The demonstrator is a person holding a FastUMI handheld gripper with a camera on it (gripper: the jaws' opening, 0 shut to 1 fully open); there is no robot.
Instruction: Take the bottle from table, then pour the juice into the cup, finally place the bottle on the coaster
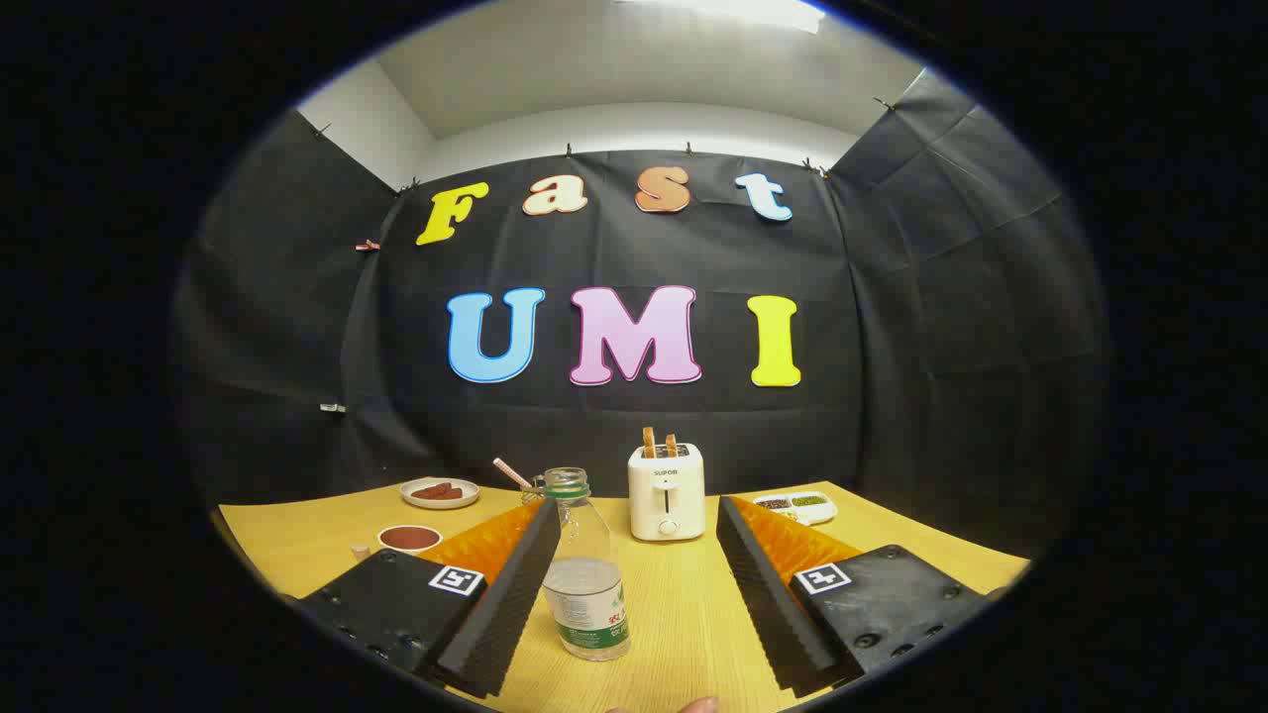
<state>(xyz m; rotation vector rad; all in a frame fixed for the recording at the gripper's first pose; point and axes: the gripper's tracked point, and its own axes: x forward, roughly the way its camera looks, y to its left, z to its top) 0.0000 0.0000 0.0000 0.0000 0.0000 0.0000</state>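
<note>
The hand-held gripper hangs low over the yellow desk with its fingers spread wide; the bottle stands upright between them, uncapped, partly filled with clear liquid, close against the left finger and well apart from the right one; whether it touches the left finger I cannot tell. Beyond the fingers, toward the desk's far edge, stand a white toaster with two slices poking up, a small divided tray on its right, and a plate on the left; a brown-filled cup sits nearer, beside the left finger.
</note>
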